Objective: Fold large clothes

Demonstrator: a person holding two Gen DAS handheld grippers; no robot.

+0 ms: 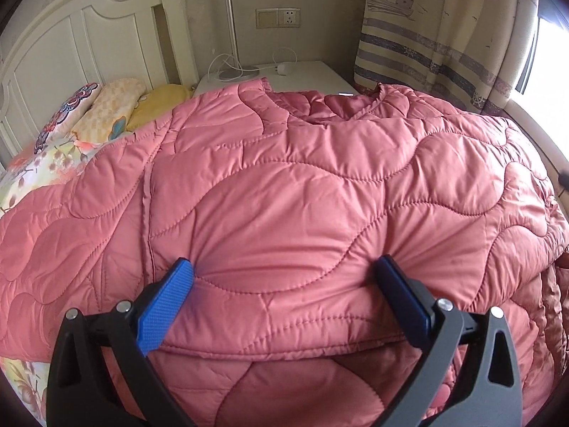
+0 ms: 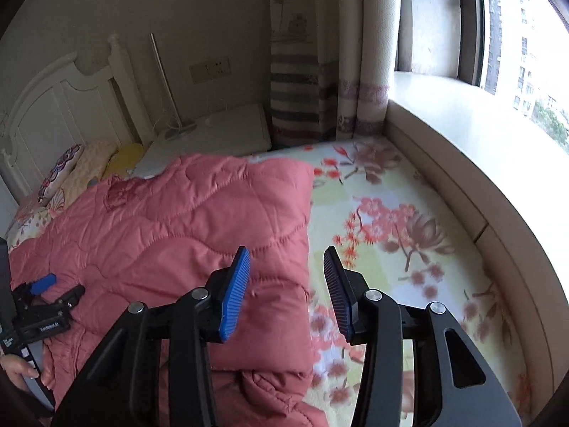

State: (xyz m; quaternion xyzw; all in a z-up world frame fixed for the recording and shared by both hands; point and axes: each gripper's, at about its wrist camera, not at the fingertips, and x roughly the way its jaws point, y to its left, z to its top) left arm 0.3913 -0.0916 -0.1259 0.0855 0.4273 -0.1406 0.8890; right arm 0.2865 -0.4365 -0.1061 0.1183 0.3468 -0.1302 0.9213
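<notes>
A large pink quilted coat [image 1: 284,178] lies folded on the bed, collar toward the nightstand. My left gripper [image 1: 284,266] is open at its widest, and its blue fingertips [image 1: 183,270] rest down on the padded top layer near the front hem, a bulge of fabric between them, not pinched. The same gripper [image 2: 58,288] shows at the left edge of the right wrist view, lying on the coat [image 2: 177,220]. My right gripper [image 2: 287,254] hovers above the coat's right edge, jaws partly apart with nothing between them.
The floral bed sheet [image 2: 391,231] lies bare to the right of the coat. Pillows [image 1: 106,110] lean on the white headboard [image 1: 71,42]. A white nightstand [image 1: 313,74] carries a lamp base and charger. Curtain [image 1: 444,35] and window sill [image 2: 480,135] bound the right. A hand [image 2: 21,368] holds the left gripper.
</notes>
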